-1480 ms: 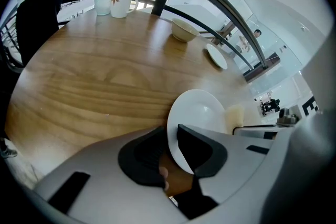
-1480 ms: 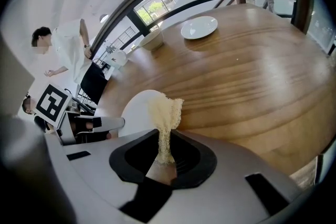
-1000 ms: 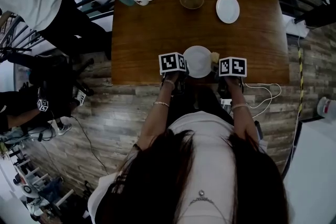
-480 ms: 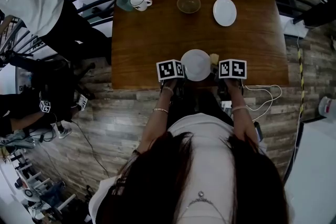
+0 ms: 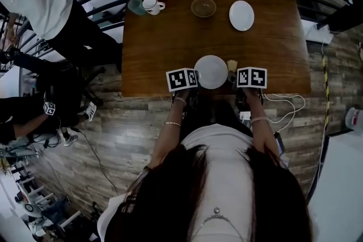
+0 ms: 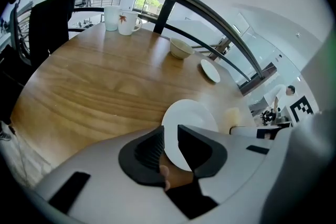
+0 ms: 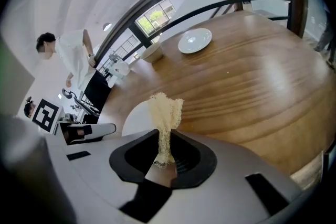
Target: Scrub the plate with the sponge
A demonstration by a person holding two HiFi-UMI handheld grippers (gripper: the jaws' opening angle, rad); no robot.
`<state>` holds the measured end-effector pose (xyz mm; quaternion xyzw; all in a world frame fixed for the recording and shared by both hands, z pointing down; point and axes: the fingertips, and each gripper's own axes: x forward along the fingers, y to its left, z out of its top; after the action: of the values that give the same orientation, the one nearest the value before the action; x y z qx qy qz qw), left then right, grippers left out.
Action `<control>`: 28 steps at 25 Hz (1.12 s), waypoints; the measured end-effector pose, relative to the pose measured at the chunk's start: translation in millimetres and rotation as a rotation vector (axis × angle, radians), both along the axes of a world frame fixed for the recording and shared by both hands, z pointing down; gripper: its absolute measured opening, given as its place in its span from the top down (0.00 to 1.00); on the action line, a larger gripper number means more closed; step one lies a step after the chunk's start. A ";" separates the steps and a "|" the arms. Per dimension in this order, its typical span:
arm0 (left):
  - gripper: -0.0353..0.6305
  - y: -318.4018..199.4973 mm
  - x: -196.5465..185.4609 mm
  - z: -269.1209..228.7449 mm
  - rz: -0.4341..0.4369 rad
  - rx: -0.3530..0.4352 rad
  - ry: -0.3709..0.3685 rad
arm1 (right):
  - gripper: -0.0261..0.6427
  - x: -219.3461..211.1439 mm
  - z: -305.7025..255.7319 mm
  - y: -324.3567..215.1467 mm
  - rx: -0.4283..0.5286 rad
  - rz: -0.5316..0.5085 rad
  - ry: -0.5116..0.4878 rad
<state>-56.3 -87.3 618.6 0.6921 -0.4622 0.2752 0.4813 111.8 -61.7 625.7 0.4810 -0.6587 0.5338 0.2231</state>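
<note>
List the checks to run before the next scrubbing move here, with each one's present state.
1. Left gripper shut on the round white plate's rim: ok.
2. Right gripper shut on the pale yellow mesh sponge: ok.
3. Sponge touching the plate: cannot tell.
4. Plate over the brown wooden table, near its front edge: ok.
5. Tan bowl and second white plate stand well apart: ok.

Plate [image 6: 191, 115] rim nearest the left gripper [image 6: 168, 129] hides between its jaws; sponge [image 7: 165, 110] base sits mostly swallowed inside the right gripper [image 7: 164, 152].
</note>
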 end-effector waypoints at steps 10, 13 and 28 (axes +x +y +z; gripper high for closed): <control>0.82 11.2 1.5 -15.3 -0.026 0.069 0.017 | 0.84 3.4 -8.5 1.7 0.064 -0.044 0.034; 0.82 14.5 -0.4 -18.7 -0.033 0.082 0.018 | 0.84 3.1 -12.2 3.0 0.082 -0.059 0.051; 0.83 8.5 7.8 -68.4 -0.033 0.239 0.058 | 0.84 9.6 -72.0 -11.5 0.336 -0.071 0.116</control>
<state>-48.4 -78.7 550.2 0.7446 -0.4889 0.1900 0.4130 121.4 -73.3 553.7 0.5180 -0.7411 0.3795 0.1959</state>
